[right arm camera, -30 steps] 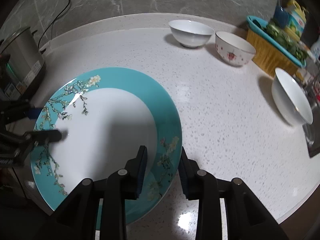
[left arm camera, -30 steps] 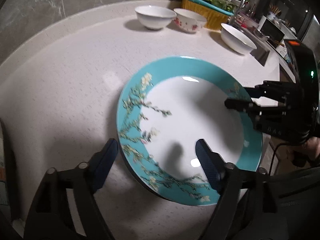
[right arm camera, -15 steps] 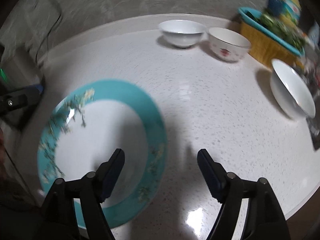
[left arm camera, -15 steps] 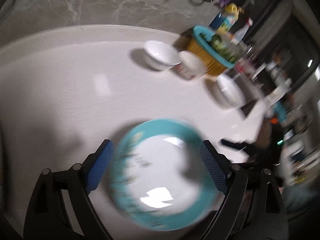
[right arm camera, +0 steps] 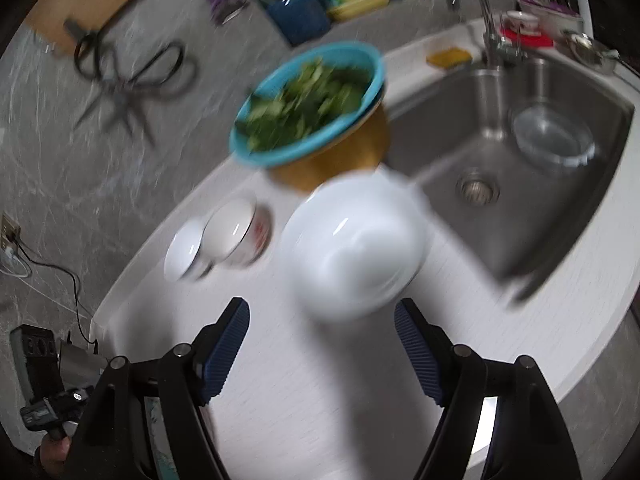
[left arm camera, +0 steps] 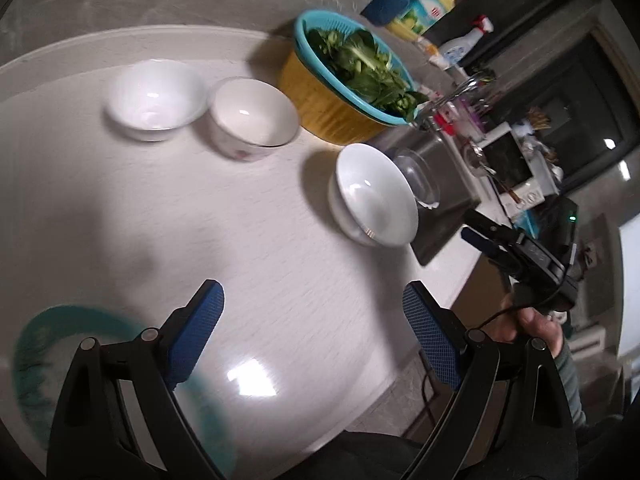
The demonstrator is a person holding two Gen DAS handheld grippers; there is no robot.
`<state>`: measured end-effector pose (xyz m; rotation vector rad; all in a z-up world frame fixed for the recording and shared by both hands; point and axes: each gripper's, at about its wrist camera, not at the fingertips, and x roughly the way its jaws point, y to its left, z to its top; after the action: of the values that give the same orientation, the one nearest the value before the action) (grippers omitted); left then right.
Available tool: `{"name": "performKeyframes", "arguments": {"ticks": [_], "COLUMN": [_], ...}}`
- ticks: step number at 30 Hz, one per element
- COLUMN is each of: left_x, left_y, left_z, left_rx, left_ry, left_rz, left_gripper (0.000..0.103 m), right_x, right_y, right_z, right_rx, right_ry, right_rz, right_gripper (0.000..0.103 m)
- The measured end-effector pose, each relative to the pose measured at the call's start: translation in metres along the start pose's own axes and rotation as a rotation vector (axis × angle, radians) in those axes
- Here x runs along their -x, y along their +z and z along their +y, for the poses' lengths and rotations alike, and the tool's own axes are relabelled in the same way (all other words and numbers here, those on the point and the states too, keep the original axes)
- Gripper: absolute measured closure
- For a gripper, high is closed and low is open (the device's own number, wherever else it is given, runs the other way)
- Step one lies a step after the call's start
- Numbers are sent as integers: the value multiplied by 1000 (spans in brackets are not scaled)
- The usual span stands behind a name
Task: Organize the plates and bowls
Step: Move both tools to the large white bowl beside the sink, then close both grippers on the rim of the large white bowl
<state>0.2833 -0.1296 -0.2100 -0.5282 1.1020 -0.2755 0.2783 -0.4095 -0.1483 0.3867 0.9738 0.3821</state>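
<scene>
White counter, empty bowls, greens basket

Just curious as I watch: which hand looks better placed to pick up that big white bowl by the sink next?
Probably the right. Its tongs are open and empty, with the big white bowl just beyond the tips. The left tongs point at bare counter, farther away.

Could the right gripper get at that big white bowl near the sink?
Probably yes. The right gripper has its jaws open and empty, the big white bowl sits just ahead of them on the counter, and nothing stands between.
</scene>
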Motion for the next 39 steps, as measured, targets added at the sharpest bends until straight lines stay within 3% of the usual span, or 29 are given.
{"name": "performKeyframes", "arguments": {"ticks": [6, 8, 14, 19, 23, 27, 29, 31, 36, 38, 39], "left_x": [-97, -120, -168, -193, -220, -243, -253, -259, -264, -262, -261], "left_y": [35, 41, 47, 52, 56, 63, 67, 69, 74, 73, 73], "left_z": [-43, -45, -32, -33, -40, -46, -51, -53, -52, -49, -48], "left_rx": [51, 87, 187, 199, 175, 155, 138, 143, 157, 158, 159], "left_ry": [102, 122, 163, 183, 210, 224, 228, 222, 209, 209, 211], "left_rz": [27, 27, 42, 40, 57, 67, 71, 72, 68, 71, 71], "left_gripper": [12, 12, 12, 15, 38, 44, 64, 73, 74, 82, 83], "right_x": [-34, -50, -96, -127, -143, -152, -155, -161, -169, -172, -175], "right_y": [55, 67, 80, 81, 82, 85, 85, 85, 81, 80, 79], "right_z": [-56, -69, -79, -78, -75, -71, -70, -70, -69, -68, -68], "right_rx": [81, 94, 177, 200, 226, 250, 259, 266, 263, 267, 269], "right_ry": [32, 83, 157, 195, 211, 221, 224, 213, 206, 198, 192], "right_rz": [146, 198, 319, 390, 428, 445, 449, 468, 502, 509, 520], "right_gripper": [26, 26, 26, 26, 26, 27, 34, 44, 45, 51, 62]}}
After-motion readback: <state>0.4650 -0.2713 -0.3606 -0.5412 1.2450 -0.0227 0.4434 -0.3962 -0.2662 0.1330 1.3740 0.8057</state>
